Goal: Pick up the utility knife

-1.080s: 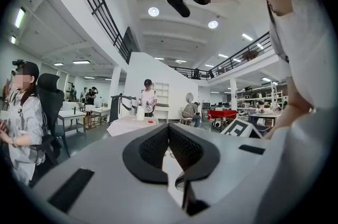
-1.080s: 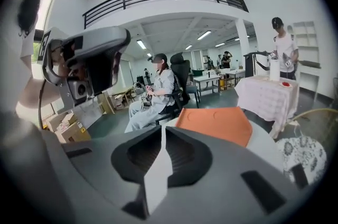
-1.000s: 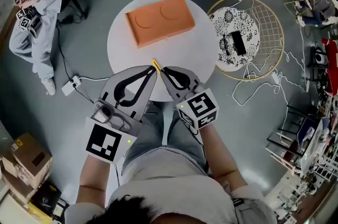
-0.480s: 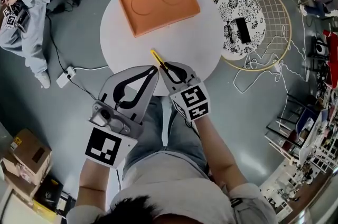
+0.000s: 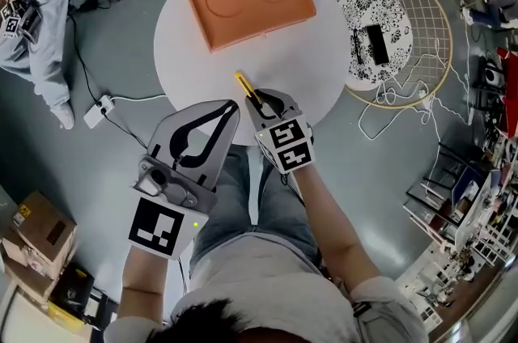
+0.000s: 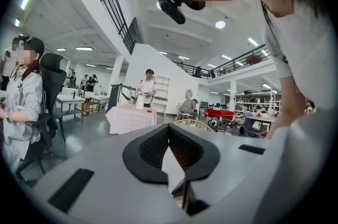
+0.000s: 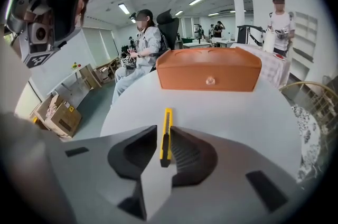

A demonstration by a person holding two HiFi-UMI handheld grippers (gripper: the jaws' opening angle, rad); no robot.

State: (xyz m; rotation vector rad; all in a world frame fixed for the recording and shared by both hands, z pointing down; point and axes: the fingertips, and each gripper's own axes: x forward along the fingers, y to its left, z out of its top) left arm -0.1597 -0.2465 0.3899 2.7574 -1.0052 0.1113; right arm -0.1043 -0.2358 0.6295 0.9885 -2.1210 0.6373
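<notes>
Utility knife [image 5: 246,87]: yellow and slim. It lies on the round white table [image 5: 316,66], on the near half close to the near edge. Its far end points towards the table's middle and its near end sits in the right gripper.
Right gripper [image 7: 165,129]: at the table's near edge. The jaws are drawn in to the knife's width and close on its near end. The right pad is against the knife, and the left pad is touching or all but touching.
Left gripper [image 6: 169,127]: just off the table's near edge, close beside the right gripper on its left. The jaw tips meet with nothing between them. In its own view it is tilted up towards the room, not the table.
Orange box [image 5: 251,2]: low and rectangular with two round dents in its top. It sits on the table's far half, with bare tabletop between it and the knife's far end.
Wire ring [image 5: 421,50]: a gold-rimmed round grid on the floor just right of the table. It holds a black-and-white patterned disc [image 5: 364,18], and a dark oblong item [image 5: 377,44] lies on the disc.
Seated person [image 5: 36,2]: on a chair well to the table's left, on the far side.
White adapter [image 5: 95,112]: on the floor left of the table, with a cable running towards the table.
Cardboard boxes [image 5: 36,240]: on the floor well left of the table, on the near side.
Wearer's legs [image 5: 259,204]: in grey trousers, directly below the table's near edge under both grippers.
</notes>
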